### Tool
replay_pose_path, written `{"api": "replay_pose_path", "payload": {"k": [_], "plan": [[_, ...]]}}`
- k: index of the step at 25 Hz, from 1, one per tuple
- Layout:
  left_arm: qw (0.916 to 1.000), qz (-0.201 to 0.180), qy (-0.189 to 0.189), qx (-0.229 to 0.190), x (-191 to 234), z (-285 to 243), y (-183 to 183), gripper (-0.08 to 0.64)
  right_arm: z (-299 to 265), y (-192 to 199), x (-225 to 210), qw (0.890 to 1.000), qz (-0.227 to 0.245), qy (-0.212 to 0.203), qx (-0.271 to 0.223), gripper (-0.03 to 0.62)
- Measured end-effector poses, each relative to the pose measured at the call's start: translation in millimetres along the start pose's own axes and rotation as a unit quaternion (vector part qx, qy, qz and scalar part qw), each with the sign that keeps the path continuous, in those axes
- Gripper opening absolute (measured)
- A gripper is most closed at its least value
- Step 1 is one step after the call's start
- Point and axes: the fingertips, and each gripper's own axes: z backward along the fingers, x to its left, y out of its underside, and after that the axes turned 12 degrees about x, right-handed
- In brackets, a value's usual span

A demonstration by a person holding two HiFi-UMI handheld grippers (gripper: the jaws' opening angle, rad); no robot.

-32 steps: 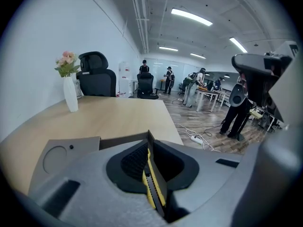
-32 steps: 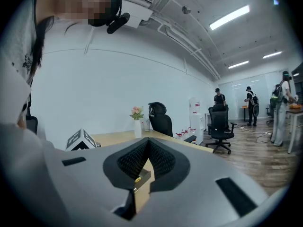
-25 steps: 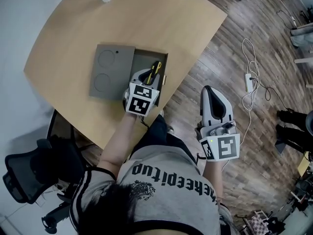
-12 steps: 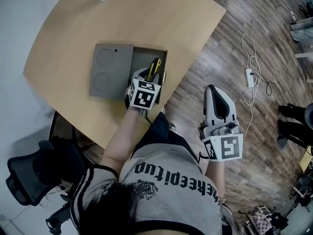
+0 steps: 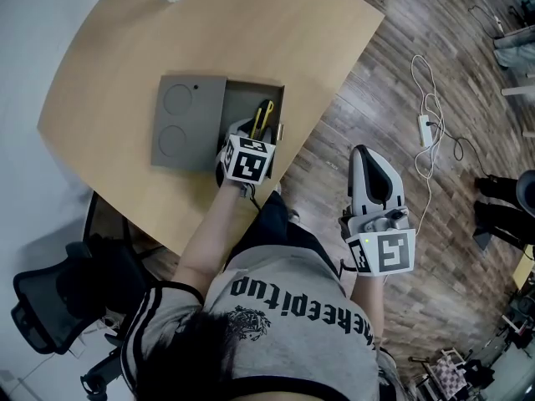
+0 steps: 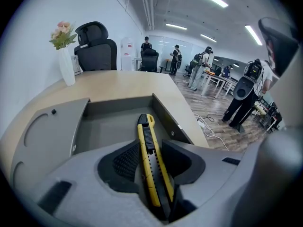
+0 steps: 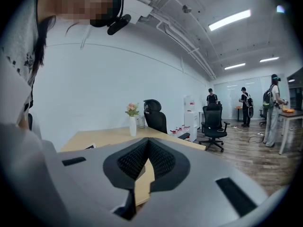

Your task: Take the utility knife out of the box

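Table [image 5: 251, 32]: light wood, curved edge; bearing the box near the person's side.

Box [image 5: 241, 103]: grey, open, lying flat. Its lid [image 5: 188, 122] is lying flat on the table, touching the box's left side, with two round recesses facing up.

Knife [image 6: 146, 134]: yellow and black, lying lengthwise inside the box along its right wall, tip end pointing away from the person.

Left gripper [image 5: 251, 129]: pointing steeply down into the box. Its jaws have just been opening and are standing wide apart. The knife's near end is sitting between them, and the pads are not pressing on it.

Right gripper [image 7: 146, 145]: being held off the table, over the wooden floor at the person's right side, well apart from the box. Its jaws are resting together with nothing between them.

Vase [image 6: 66, 65]: white, holding flowers, standing at the table's far edge.

Cable [image 5: 430, 115]: white, lying looped on the floor.
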Motion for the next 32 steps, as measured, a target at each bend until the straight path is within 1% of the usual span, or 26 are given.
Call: {"api": "replay_pose_path", "payload": {"k": [7,15,21,26,32], "plan": [[0.9999,0.003,-0.01,0.002,-0.4,-0.8,1.1,0.143,2.4,0.8,2.1,1.0,-0.001,0.002,-0.001,0.006],[0.9996,0.027,0.0,-0.01,3.8,-0.2,0.4,0.122,6.0,-1.0,1.0,1.0,0.0,0.005,-0.007,0.006],[0.999,0.039,0.009,-0.018,4.5,4.1,2.8,0.121,11.7,-2.1,1.4,1.0,0.003,0.006,-0.01,0.006],[0.9976,0.052,0.015,-0.044,4.6,17.8,-5.7,0.121,14.2,-4.8,-0.4,1.0,0.005,0.006,-0.015,0.006],[0.9916,0.073,0.022,-0.105,3.5,48.0,-27.1,0.121,18.3,-5.9,2.0,1.0,0.008,0.0,-0.023,0.006]]}}
